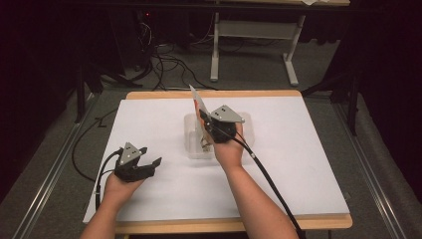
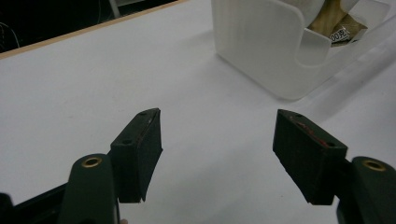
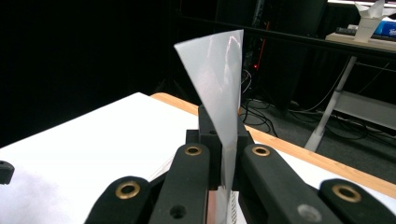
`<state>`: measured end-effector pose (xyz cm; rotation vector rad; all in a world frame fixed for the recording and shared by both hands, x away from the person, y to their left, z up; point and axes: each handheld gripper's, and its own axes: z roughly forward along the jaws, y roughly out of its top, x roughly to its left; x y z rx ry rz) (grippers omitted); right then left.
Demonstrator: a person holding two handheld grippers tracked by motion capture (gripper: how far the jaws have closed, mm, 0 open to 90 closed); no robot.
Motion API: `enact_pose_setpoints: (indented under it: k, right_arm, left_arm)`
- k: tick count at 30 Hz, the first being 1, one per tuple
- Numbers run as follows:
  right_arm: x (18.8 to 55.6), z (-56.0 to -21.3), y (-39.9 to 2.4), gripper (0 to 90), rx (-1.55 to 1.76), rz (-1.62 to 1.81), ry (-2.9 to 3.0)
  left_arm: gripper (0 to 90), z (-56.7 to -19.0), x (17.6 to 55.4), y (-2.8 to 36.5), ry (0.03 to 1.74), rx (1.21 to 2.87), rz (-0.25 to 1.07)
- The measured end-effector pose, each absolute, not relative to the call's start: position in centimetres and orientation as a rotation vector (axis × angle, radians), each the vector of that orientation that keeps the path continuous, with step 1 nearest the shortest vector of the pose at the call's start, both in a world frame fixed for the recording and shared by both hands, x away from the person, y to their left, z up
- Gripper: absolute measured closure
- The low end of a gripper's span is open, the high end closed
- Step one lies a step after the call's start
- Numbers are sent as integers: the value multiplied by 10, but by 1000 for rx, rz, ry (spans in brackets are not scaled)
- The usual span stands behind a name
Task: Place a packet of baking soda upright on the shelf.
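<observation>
My right gripper (image 1: 203,120) is shut on a thin white packet (image 1: 195,98) that stands on edge and sticks up above its jaws. It hovers over a clear plastic container (image 1: 192,145) at the table's middle. In the right gripper view the packet (image 3: 218,70) rises as a pale pointed sheet from between the pressed jaws of the right gripper (image 3: 222,122). My left gripper (image 1: 151,155) rests low at the front left, open, with nothing between its jaws. The left gripper (image 2: 217,121) looks toward the container (image 2: 266,42), where a brownish packet (image 2: 332,22) lies inside.
A white sheet (image 1: 298,149) covers the wooden table, whose edge (image 1: 224,225) runs along the front. Black cables trail from both grippers off the near side. Beyond the table stand a grey desk frame (image 1: 251,30) and floor cables (image 1: 169,67).
</observation>
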<state>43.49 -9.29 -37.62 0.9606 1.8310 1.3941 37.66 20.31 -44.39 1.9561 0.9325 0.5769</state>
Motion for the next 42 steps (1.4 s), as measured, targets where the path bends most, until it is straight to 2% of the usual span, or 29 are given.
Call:
enact_pose_setpoints:
  k: [38, 42]
  right_arm:
    - [419, -399, -95, 900, 977, 1402, 1849]
    - [416, -410, -97, 900, 986, 1373, 1876]
  left_arm:
    - [331, -445, 376, 198, 918, 1983, 576]
    - [331, -446, 375, 198, 915, 1984, 577]
